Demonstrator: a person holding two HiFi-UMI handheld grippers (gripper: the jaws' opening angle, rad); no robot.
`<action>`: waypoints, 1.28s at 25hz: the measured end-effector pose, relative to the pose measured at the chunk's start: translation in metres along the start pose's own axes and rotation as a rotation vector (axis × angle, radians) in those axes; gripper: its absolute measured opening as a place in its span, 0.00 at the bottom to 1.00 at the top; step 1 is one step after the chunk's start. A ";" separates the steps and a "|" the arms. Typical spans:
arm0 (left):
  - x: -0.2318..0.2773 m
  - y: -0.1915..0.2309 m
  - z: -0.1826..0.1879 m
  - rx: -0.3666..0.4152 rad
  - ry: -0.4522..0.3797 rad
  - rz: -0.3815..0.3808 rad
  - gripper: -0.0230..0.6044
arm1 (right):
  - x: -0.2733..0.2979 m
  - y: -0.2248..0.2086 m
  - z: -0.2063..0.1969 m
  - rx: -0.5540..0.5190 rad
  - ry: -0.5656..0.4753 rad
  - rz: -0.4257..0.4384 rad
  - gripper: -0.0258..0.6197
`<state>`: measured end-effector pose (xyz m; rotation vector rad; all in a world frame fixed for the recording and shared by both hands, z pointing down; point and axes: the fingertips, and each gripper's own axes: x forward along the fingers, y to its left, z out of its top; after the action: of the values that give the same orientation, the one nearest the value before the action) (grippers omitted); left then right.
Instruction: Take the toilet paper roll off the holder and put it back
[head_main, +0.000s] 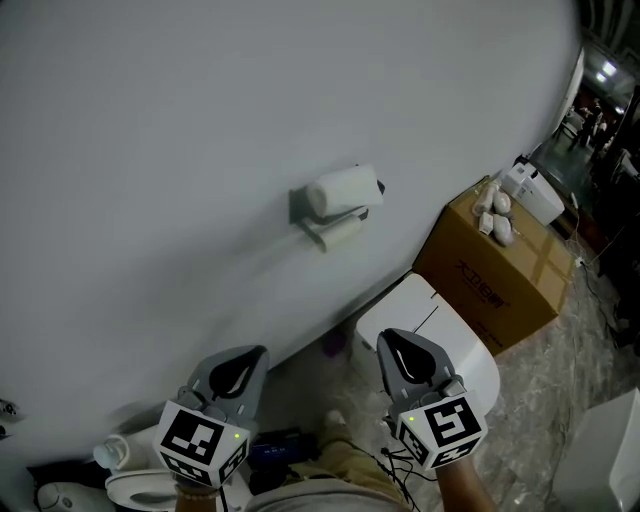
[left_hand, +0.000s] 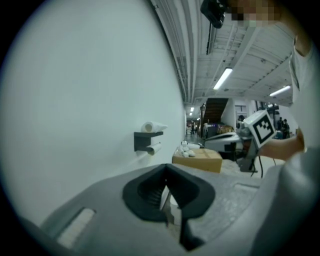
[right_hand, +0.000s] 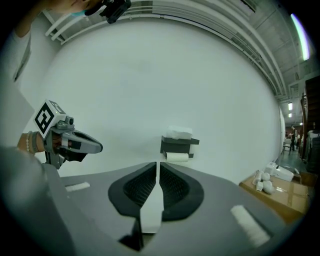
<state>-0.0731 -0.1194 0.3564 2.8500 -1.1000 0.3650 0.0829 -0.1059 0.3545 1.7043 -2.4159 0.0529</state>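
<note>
A dark holder (head_main: 305, 208) is fixed to the white wall. One white toilet paper roll (head_main: 345, 188) lies on its top shelf and a second roll (head_main: 343, 232) hangs on the bar below. In the right gripper view the holder (right_hand: 178, 144) is straight ahead and far off, with the top roll (right_hand: 179, 132) and the lower roll (right_hand: 176, 156). In the left gripper view the holder (left_hand: 144, 141) is small and distant. My left gripper (head_main: 256, 353) and right gripper (head_main: 386, 337) are held low, side by side, well short of the wall. Both are shut and hold nothing.
A cardboard box (head_main: 495, 275) stands right of the holder against the wall, with small white things (head_main: 496, 214) on top. A white toilet tank (head_main: 445, 345) sits just beyond my right gripper. A white bowl and clutter (head_main: 125, 480) lie at the lower left.
</note>
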 end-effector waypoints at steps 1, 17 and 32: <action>-0.004 -0.002 -0.005 0.000 0.010 -0.004 0.02 | -0.003 0.002 -0.003 0.002 0.006 -0.001 0.08; -0.029 -0.015 -0.026 -0.016 0.013 0.002 0.02 | -0.030 0.023 -0.035 0.018 0.071 -0.034 0.07; -0.038 -0.024 -0.022 0.002 0.005 -0.010 0.02 | -0.037 0.032 -0.018 0.011 0.021 -0.028 0.06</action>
<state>-0.0892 -0.0734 0.3695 2.8543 -1.0843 0.3727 0.0671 -0.0576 0.3686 1.7335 -2.3809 0.0800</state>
